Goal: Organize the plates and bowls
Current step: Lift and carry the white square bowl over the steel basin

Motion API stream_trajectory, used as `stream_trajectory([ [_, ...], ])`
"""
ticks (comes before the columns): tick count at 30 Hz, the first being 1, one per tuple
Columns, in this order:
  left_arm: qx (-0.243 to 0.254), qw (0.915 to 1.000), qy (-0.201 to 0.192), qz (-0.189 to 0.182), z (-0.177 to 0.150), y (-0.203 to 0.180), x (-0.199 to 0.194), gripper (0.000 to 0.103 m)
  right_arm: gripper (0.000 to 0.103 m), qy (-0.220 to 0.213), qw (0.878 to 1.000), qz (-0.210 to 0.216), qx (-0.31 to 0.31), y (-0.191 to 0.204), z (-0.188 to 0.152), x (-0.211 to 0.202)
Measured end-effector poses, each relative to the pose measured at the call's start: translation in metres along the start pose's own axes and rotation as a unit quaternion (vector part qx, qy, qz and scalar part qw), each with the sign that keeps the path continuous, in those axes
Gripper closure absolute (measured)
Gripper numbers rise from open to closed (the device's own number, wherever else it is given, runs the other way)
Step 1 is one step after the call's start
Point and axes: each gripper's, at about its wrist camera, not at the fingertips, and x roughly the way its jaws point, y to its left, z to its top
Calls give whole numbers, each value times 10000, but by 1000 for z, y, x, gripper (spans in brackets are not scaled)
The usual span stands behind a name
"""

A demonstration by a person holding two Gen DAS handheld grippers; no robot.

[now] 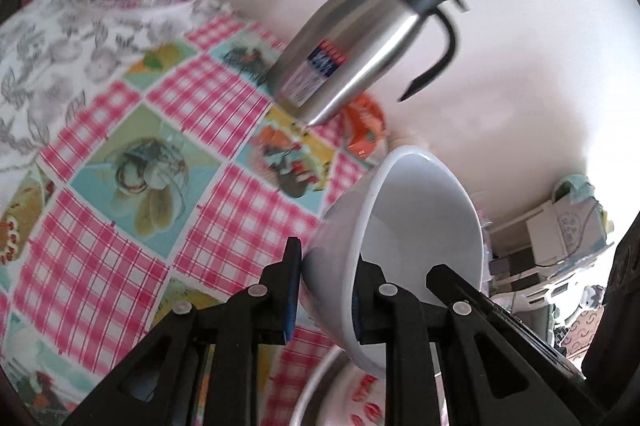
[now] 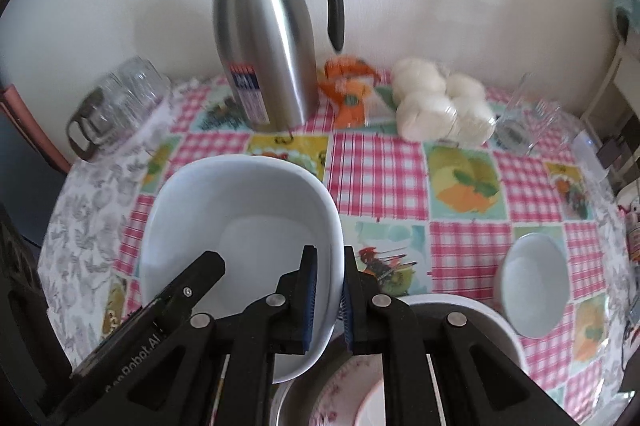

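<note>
Both grippers grip the same large white bowl (image 2: 240,226), which is lifted clear of the checked tablecloth (image 2: 376,166). The right gripper (image 2: 328,290) has its fingers drawn narrow on the bowl's right-hand rim: one blue-padded finger sits inside the wall, the other outside. The left gripper (image 1: 326,290) likewise clamps the bowl (image 1: 420,226) by its rim, one finger on the outer wall and one inside. In the left wrist view the bowl appears steeply tilted, though the whole frame is slanted. The black body of the left gripper shows at the bowl's near left side in the right wrist view.

Below the bowl lies a patterned plate (image 2: 348,394) with a pink floral design, resting in or beside a white-rimmed dish (image 2: 480,314); the exact nesting cannot be told. A small white bowl (image 2: 534,282) stands on the cloth, well apart to the right.

At the back of the table stand a steel thermos jug (image 2: 268,38), a glass jar (image 2: 116,106) lying on its side, an orange packet (image 2: 348,90), a bag of white buns (image 2: 440,102) and a clear glass (image 2: 524,118).
</note>
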Motion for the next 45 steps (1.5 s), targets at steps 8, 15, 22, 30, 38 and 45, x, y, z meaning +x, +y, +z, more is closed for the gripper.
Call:
stream_trajectory([
  [8, 369, 9992, -126, -68, -17, -32, -35, 82, 91, -437, 9984, 265, 240, -21, -22, -53],
  [15, 751, 9971, -102, 94, -47, -57, -43, 82, 90, -697, 9963, 292, 420, -45, -51, -74],
  [22, 978, 9951, 56, 127, -70, -69, -40, 82, 90, -813, 9925, 523, 749, -74, -76, -83],
  [30, 1378, 9898, 199, 318, -89, -95, -29, 82, 90, -926, 9891, 610, 967, -104, -94, -85],
  [38, 1713, 9837, 300, 462, -104, -120, -19, 82, 88, -961, 9847, 662, 1295, -132, -102, -90],
  [45, 1887, 9799, 408, 509, -118, -135, -12, 82, 88, -926, 9816, 696, 1517, -153, -108, -93],
])
